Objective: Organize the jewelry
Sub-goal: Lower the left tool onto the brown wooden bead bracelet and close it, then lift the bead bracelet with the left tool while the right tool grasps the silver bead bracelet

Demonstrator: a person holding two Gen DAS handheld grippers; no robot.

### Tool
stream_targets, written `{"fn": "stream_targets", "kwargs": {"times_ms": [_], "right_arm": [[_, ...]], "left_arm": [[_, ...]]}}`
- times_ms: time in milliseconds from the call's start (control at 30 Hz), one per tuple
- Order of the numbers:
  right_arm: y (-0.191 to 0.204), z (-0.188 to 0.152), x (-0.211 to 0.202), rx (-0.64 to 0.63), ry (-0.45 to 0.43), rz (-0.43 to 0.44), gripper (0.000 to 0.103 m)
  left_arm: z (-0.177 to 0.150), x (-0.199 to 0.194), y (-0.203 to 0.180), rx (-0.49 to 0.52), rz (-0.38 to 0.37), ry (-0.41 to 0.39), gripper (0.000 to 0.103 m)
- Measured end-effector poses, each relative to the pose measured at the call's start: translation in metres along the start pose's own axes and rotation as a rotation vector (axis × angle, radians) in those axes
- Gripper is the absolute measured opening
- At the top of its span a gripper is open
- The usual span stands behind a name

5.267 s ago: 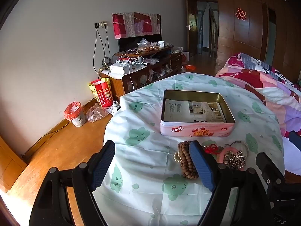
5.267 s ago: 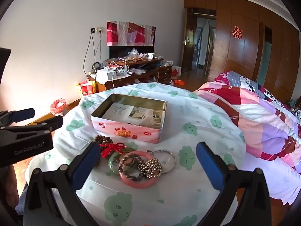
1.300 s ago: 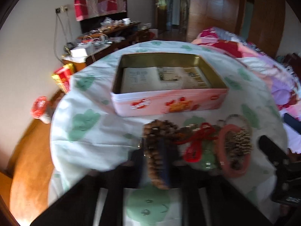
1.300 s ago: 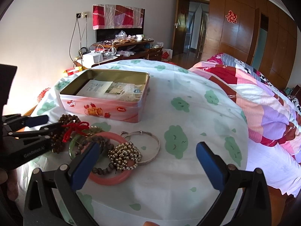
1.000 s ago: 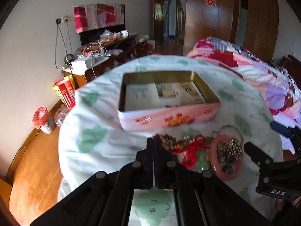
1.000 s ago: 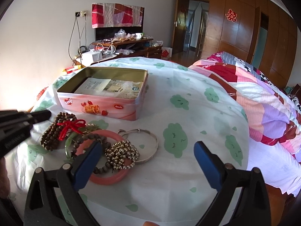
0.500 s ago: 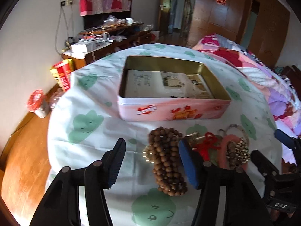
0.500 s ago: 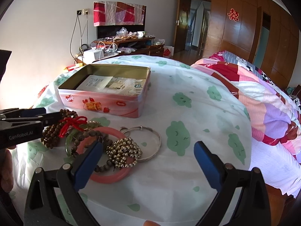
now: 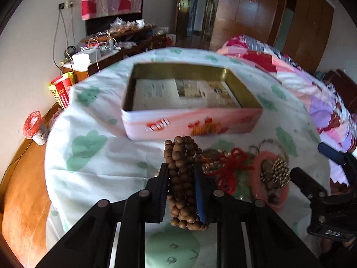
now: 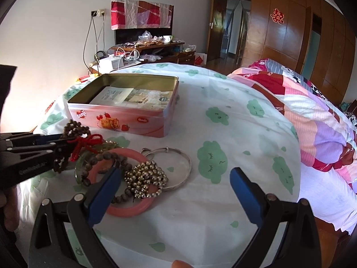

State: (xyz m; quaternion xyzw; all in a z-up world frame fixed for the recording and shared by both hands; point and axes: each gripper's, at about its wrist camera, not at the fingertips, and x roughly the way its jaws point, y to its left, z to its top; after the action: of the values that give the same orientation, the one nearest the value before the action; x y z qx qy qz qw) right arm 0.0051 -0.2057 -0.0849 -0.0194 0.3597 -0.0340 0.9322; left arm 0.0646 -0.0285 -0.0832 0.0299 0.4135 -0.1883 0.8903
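Note:
My left gripper (image 9: 181, 174) is shut on a brown wooden bead bracelet (image 9: 181, 167), held in front of the open pink tin (image 9: 191, 120). In the right wrist view the left gripper (image 10: 60, 144) grips those beads (image 10: 74, 128) at the left. A pile of jewelry lies on the cloth: a red tassel cord (image 10: 86, 144), a green bangle (image 10: 80, 163), a pink bangle (image 10: 133, 207), a dark bead bracelet (image 10: 104, 158), gold beads (image 10: 145, 178) and a silver bangle (image 10: 178, 165). My right gripper (image 10: 176, 192) is open above the pile, empty.
The round table wears a white cloth with green clouds (image 10: 214, 154). Papers (image 9: 183, 93) line the tin. A bed with a striped quilt (image 10: 312, 116) stands right. A cluttered TV cabinet (image 10: 142, 49) is behind; a small bin (image 9: 33, 129) sits on the wood floor.
My left gripper has closed on the wooden bead bracelet, which it straddled open half a second ago. The right gripper has barely moved.

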Motion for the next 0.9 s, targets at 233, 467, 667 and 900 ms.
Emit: {"fn": "stream_targets", "kwargs": {"times_ms": [233,467,667,900], "right_arm": [[-0.001,0.002,-0.002,-0.005,-0.014,0.022,0.091],[0.001,0.003,0.003,-0.022,0.01,0.059,0.073],[0.002,0.0,0.012,-0.012,0.049,0.099,0.064],[0.0,-0.004,0.018,0.018,0.086,0.202,0.017]], "left_arm": [[0.015,-0.031,0.012,-0.003,0.049,-0.096,0.022],[0.012,-0.027,0.011,0.014,0.081,-0.099,0.022],[0.007,-0.017,0.004,0.026,0.067,-0.072,0.022],[0.006,-0.016,0.004,0.02,0.065,-0.07,0.022]]}}
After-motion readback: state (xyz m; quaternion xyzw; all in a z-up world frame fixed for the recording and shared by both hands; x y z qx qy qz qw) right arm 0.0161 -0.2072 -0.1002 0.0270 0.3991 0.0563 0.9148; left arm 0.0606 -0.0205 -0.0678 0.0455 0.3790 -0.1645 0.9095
